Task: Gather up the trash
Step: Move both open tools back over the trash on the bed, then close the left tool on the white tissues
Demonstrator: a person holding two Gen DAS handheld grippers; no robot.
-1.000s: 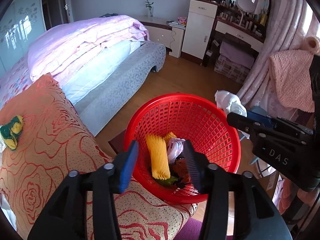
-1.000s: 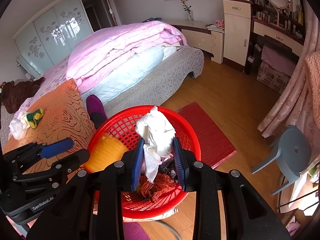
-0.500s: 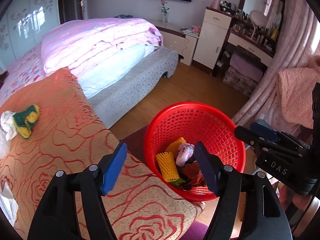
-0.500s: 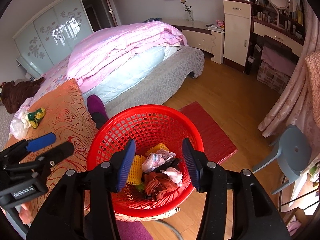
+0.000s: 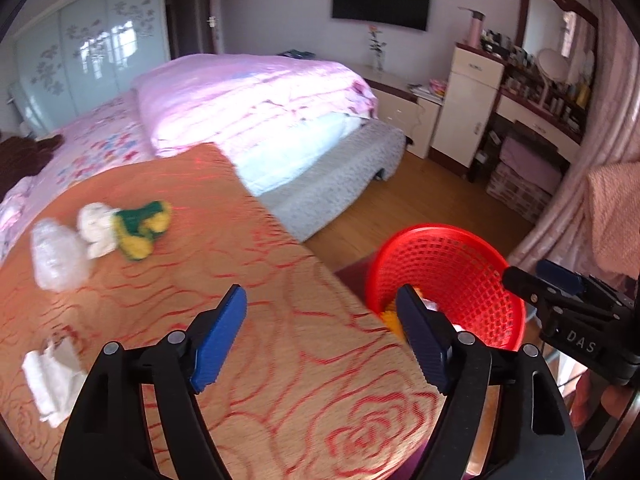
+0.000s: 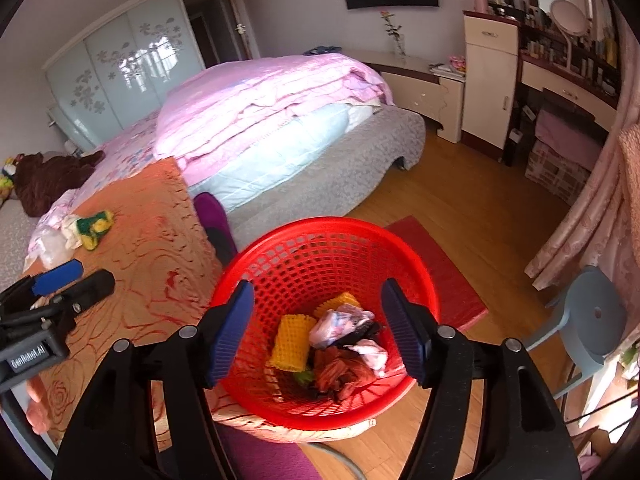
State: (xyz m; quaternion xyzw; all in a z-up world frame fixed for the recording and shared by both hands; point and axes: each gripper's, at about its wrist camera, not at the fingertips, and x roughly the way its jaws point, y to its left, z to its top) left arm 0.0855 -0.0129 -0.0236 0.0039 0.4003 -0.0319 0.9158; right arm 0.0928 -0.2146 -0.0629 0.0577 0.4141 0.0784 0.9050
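Both tongs are standing wide and empty, their jaws having just been opening: the right tongs (image 6: 316, 332) over the red basket (image 6: 408, 408) at the worktop's near corner, the left tongs (image 5: 320, 336) over the orange cloth (image 5: 256, 280). Remaining trash (image 5: 138, 230) is lying toward the far left edge. The slack cloth is risking bunching under a grab. A bed (image 5: 256, 96) and wooden floor (image 6: 480, 208) are lying beyond.

Bright daylight, glare on the wardrobe doors (image 5: 92, 64); left view smeared by motion blur, fisheye edges bending dark.
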